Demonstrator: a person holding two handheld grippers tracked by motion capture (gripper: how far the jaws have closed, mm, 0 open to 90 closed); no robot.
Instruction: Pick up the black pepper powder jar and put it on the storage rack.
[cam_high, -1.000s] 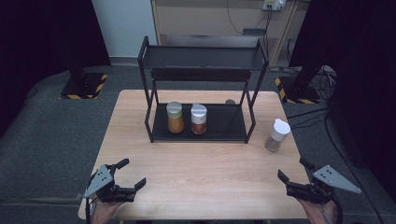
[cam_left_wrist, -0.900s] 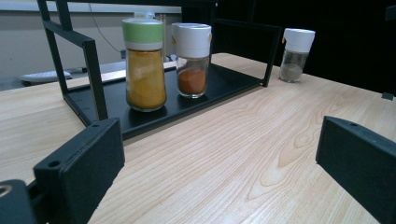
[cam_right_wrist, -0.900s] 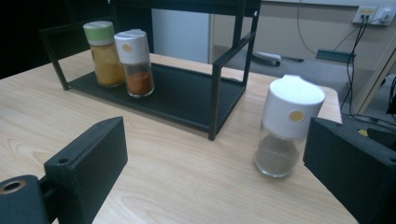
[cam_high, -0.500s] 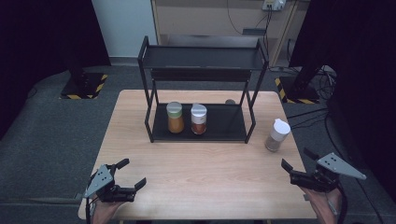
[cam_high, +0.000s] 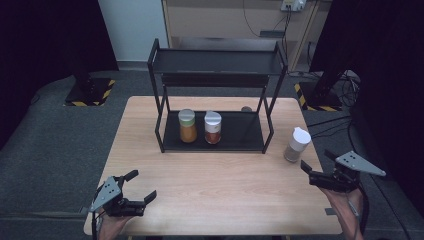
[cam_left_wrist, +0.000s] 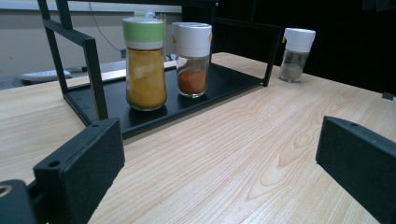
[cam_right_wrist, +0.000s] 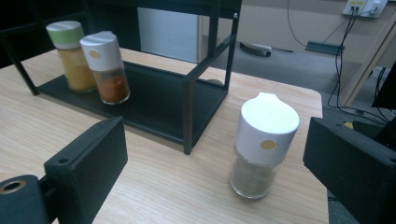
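Note:
A black two-shelf rack (cam_high: 242, 131) stands at the back middle of the wooden table (cam_high: 225, 175). Its lower shelf carries a green-lidded jar of yellow spice (cam_high: 187, 126) and, beside it, a white-lidded jar of orange-red spice (cam_high: 212, 127). A third jar (cam_high: 297, 144), white-lidded with grey-brown contents, stands on the table just right of the rack. My right gripper (cam_high: 315, 159) is open a little in front and to the right of that jar (cam_right_wrist: 262, 144), which sits between and beyond the jaws. At the front left corner, my left gripper (cam_high: 144, 184) is open and holds nothing, facing the rack jars (cam_left_wrist: 145, 65).
A small round object (cam_high: 246, 108) lies on the table behind the rack. The rack's top shelf (cam_high: 215, 62) is bare. Bare wood stretches between the two grippers. The table's right edge is close to the grey-brown jar. Cables and a cabinet lie beyond the table.
My right gripper has moved forward, away from the front edge and closer to the grey-brown jar. The left gripper and all three jars have stayed where they were.

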